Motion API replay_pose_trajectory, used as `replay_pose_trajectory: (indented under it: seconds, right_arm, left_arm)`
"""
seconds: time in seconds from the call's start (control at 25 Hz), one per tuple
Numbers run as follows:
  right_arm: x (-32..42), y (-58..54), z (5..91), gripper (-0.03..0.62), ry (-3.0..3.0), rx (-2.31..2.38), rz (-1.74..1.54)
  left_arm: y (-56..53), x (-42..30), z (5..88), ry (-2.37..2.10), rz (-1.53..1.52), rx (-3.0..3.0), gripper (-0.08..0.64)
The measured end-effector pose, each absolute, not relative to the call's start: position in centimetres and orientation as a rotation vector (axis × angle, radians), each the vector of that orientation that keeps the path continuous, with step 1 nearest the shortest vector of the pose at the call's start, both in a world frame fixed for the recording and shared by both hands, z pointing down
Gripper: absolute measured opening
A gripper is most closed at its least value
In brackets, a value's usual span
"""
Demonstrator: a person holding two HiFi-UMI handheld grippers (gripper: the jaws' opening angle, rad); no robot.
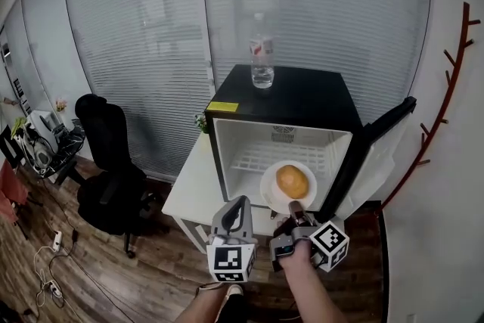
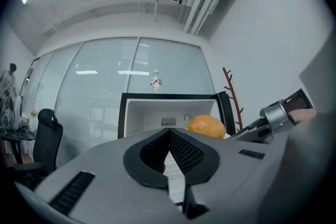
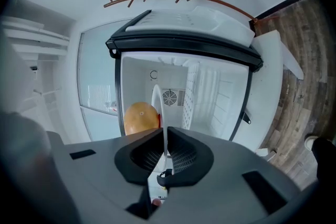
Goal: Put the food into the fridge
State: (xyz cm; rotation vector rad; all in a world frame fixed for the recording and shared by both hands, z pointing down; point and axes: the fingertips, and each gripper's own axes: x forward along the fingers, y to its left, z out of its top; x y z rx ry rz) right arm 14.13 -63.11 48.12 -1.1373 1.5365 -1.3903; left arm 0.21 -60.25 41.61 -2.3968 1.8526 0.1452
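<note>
A round orange-yellow food item (image 1: 293, 181) lies on a white plate (image 1: 271, 189). My right gripper (image 1: 296, 209) is shut on the plate's near rim and holds it level at the mouth of the open black mini fridge (image 1: 295, 98). In the right gripper view the plate (image 3: 156, 99) shows edge-on between the jaws of the right gripper (image 3: 166, 136), with the food (image 3: 140, 118) to its left. My left gripper (image 1: 243, 202) sits just left of the plate, shut and empty. In the left gripper view its tips (image 2: 169, 132) meet, and the food (image 2: 206, 126) shows beyond them.
The fridge door (image 1: 370, 147) swings open to the right. A water bottle (image 1: 262, 51) stands on the fridge top. A white table (image 1: 193, 189) adjoins the fridge's left side, a black office chair (image 1: 106, 163) stands further left, and a brown coat rack (image 1: 446, 79) is on the right wall.
</note>
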Motion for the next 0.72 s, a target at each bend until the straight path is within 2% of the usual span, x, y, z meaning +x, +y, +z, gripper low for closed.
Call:
replay_pose_trajectory:
  seconds: [0.72]
  right_arm:
    - [6.2, -78.3, 52.0, 0.038, 1.468, -1.269, -1.454]
  left_arm:
    - [-74.1, -5.9, 42.7, 1.76, 0.146, -2.465, 0.026]
